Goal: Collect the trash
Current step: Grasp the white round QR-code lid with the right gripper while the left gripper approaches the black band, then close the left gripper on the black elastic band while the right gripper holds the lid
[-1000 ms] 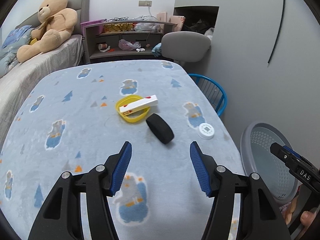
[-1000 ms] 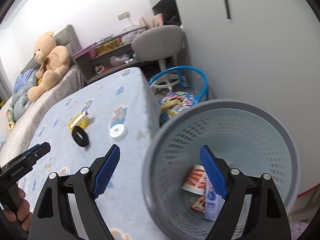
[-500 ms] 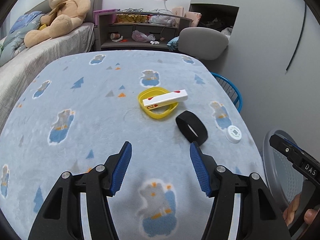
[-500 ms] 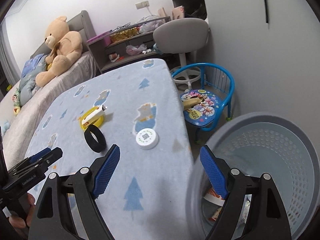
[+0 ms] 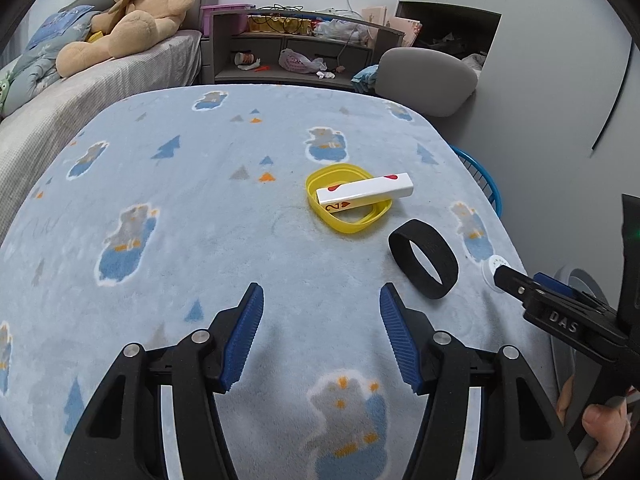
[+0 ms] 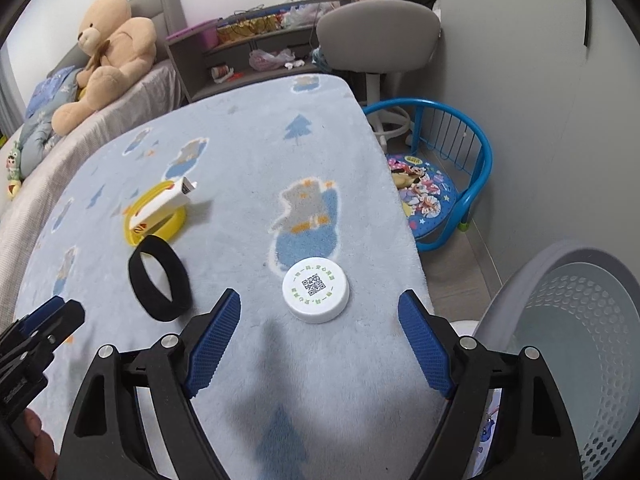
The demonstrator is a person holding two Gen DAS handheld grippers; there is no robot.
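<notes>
While both jaws stand wide and empty, the right gripper point(image 6: 319, 342) frames the white cap point(image 6: 315, 295) at frame centre; the left gripper point(image 5: 321, 336) sits lower centre, black ring point(image 5: 423, 264) right of it

Two close, forward-facing views over table point(image 5: 200, 240)

Grey walls, bed point(image 5: 120, 76) with teddy bear point(image 5: 132, 12); cluttered shelf unit point(image 5: 292, 56), grey chair point(image 6: 380, 24), blue child's chair point(image 6: 440, 184)
</notes>
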